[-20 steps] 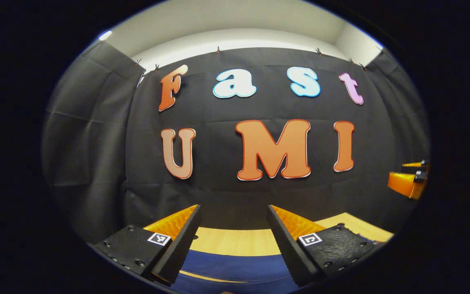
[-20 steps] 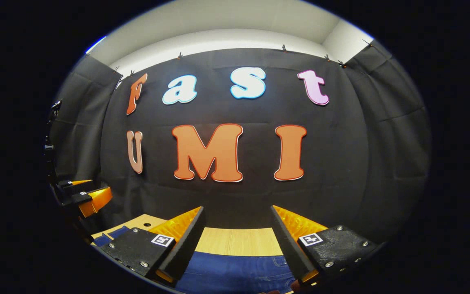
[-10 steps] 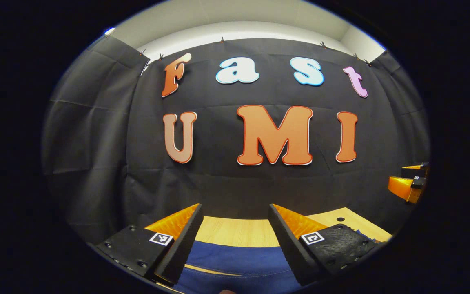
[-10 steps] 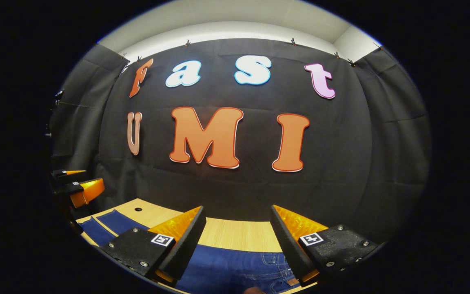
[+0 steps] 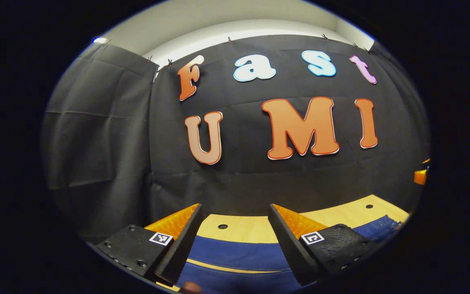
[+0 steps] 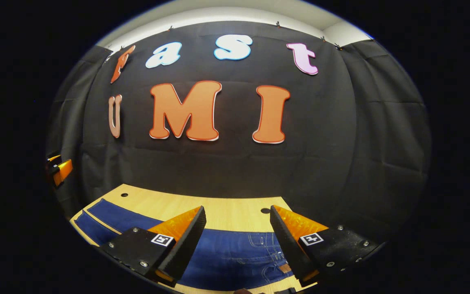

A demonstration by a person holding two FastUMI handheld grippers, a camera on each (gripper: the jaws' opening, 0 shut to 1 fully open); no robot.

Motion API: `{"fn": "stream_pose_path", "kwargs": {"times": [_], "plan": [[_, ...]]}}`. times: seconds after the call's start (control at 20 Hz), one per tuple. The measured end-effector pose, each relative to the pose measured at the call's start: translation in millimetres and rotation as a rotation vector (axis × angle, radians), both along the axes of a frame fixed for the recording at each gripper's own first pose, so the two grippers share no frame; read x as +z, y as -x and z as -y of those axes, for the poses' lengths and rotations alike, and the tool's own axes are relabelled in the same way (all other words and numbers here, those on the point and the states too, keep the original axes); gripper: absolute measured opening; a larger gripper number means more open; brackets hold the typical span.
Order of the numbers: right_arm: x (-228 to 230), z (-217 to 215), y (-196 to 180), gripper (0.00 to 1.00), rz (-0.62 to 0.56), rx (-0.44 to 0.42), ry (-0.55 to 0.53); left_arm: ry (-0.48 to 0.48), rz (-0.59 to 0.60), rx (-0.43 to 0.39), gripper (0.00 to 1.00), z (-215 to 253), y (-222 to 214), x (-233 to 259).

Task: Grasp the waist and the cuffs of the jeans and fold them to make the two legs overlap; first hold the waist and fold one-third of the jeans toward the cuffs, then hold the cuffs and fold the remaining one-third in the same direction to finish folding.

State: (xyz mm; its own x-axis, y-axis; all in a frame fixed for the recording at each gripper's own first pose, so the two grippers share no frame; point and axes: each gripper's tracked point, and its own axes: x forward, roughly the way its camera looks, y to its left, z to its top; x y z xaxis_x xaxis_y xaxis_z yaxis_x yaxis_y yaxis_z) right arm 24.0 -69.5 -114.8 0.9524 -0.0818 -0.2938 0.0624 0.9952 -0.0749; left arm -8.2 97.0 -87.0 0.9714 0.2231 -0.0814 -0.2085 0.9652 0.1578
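Note:
Dark blue jeans [image 6: 227,255] lie flat on the pale wooden table [image 6: 227,210], the two legs side by side with a strip of wood between them. Stitched pockets near the waist sit between my right gripper's fingers. My right gripper [image 6: 238,214] hovers open above that end with nothing in it. In the left gripper view the jeans' legs [image 5: 235,257] run across the bottom, and my left gripper [image 5: 235,212] stands open over them, holding nothing. The left gripper [image 6: 61,170] also shows far off at the left edge of the right gripper view.
The table [image 5: 259,228] has small round holes [image 5: 222,226] near its back edge. Black cloth walls close in behind and on both sides. At the right rim of the left gripper view a sliver of the right gripper [image 5: 420,176] is visible.
Both views have tipped downward, so more of the table and jeans shows. The left view has swung left and the right view right. Both grippers stay open.

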Motion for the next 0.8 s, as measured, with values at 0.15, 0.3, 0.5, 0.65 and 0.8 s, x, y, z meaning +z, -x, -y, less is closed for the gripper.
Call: {"fn": "stream_pose_path", "kwargs": {"times": [0.15, 0.3, 0.5, 0.65, 0.8], "plan": [[-21, 9, 6, 0.98, -0.063, -0.049, -0.061, 0.025, -0.075, 0.042, 0.98, -34, 0, -30], [-43, 25, 10, 0.97, -0.135, -0.112, -0.055, 0.094, -0.137, 0.083, 0.98, -66, 4, -56], [-73, 40, 17, 0.97, -0.233, -0.174, -0.112, 0.160, -0.228, 0.177, 0.98, -122, 13, -88], [-98, 49, 21, 0.98, -0.302, -0.235, -0.197, 0.237, -0.287, 0.235, 0.99, -156, 19, -114], [-125, 63, 34, 0.97, -0.380, -0.305, -0.289, 0.338, -0.357, 0.322, 1.00, -194, 29, -146]]}}
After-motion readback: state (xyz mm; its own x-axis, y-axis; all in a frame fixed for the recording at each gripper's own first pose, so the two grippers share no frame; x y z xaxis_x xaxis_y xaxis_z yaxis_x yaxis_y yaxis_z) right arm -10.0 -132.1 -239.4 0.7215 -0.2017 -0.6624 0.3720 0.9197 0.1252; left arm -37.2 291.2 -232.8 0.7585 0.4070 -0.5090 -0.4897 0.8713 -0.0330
